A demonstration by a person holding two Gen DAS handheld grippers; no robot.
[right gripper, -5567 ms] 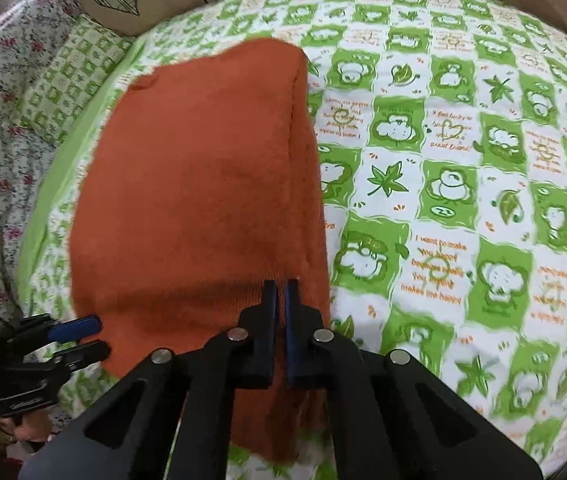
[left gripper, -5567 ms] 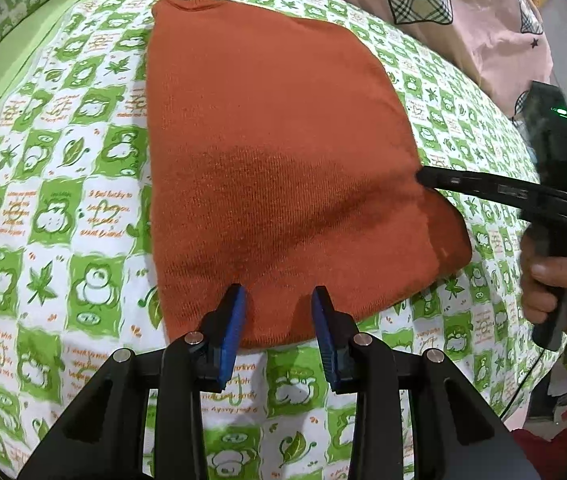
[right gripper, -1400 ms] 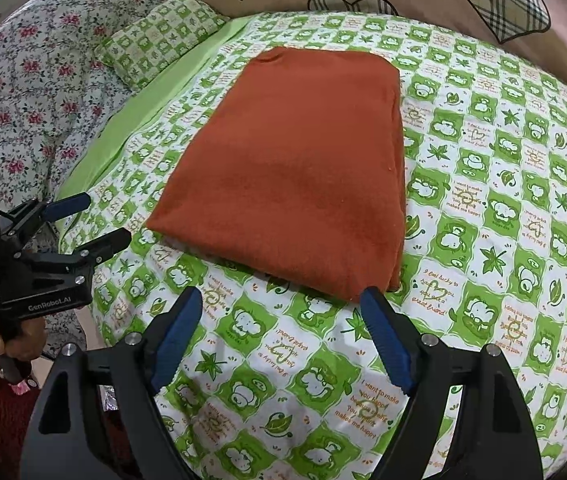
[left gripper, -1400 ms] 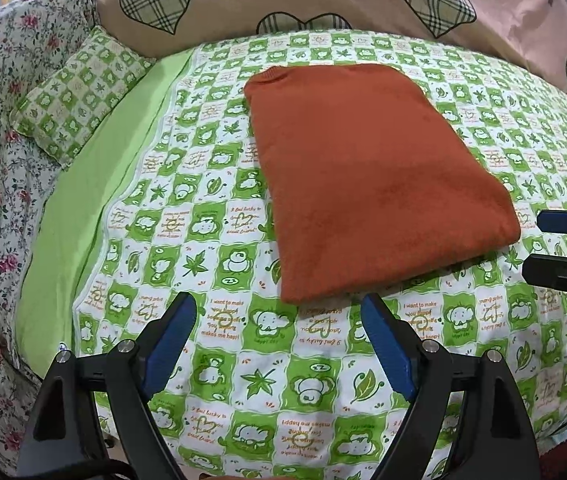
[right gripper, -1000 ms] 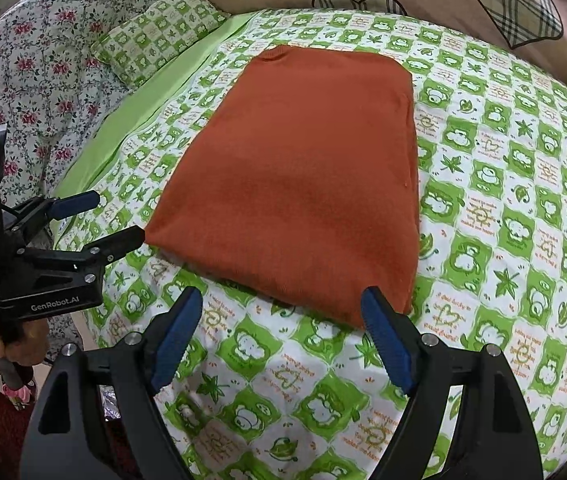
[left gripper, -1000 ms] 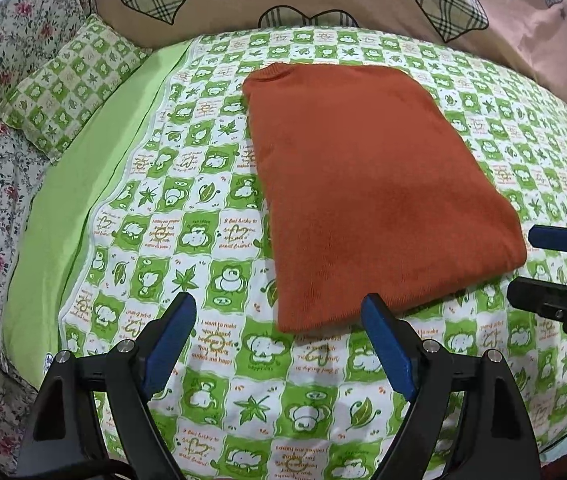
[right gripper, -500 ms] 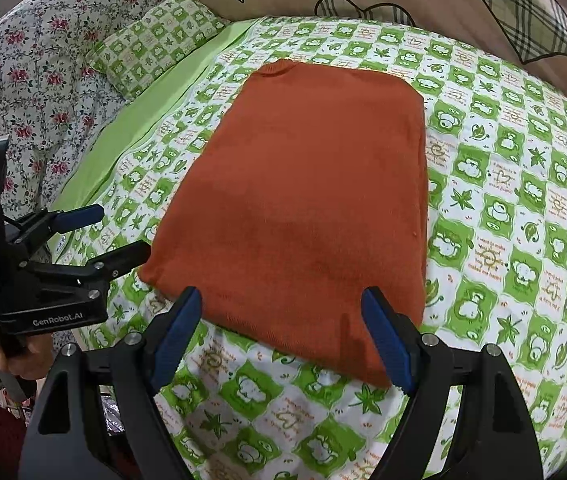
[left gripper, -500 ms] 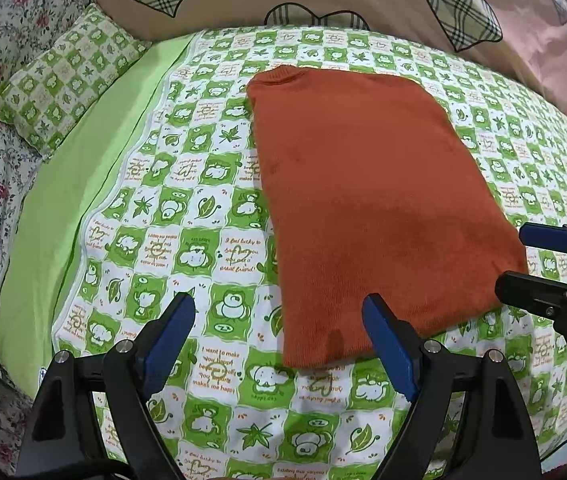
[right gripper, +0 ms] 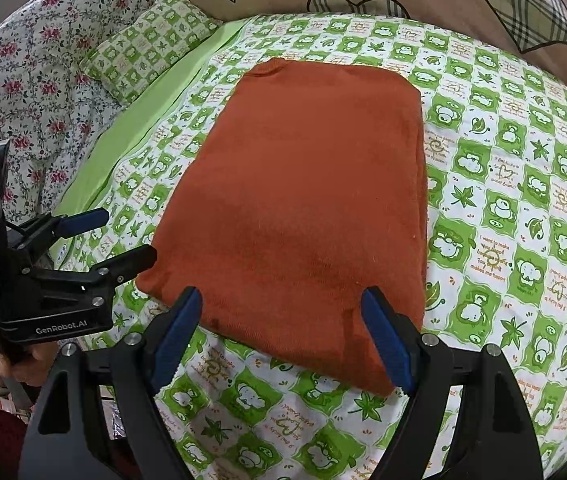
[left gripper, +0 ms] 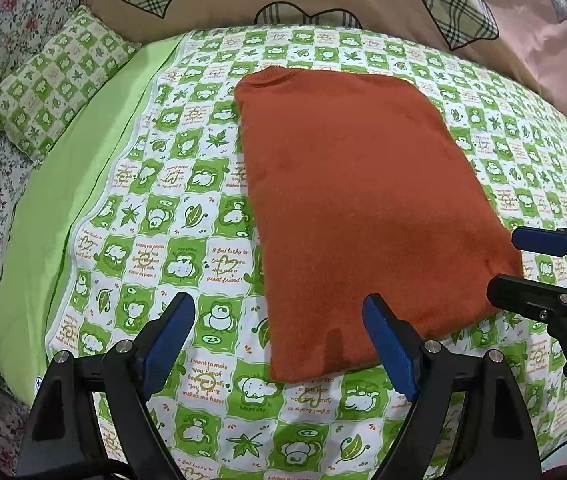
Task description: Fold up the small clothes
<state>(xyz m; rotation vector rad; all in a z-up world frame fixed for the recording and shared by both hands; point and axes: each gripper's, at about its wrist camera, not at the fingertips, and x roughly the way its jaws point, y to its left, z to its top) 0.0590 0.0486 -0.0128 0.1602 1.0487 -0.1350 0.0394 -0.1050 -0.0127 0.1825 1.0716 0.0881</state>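
The orange sweater [left gripper: 363, 208] lies flat on the green-checked sheet [left gripper: 187, 208], sides folded in; the left gripper [left gripper: 279, 344] and right gripper [right gripper: 283, 332] hover spread wide, empty, at its near hem; pinch both near corners evenly, then carry them to the far collar edge.

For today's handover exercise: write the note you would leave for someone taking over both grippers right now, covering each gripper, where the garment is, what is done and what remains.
Left gripper: open, empty, poised at the near left corner of the orange sweater.
Right gripper: open, empty, poised at the sweater's near right edge.
Sweater: lies flat on the green patterned bedsheet as a neat rectangle, sleeves not showing, collar at the far end.
Done: sides appear folded in.
Left: probably grip the two near corners and fold the hem toward the collar.
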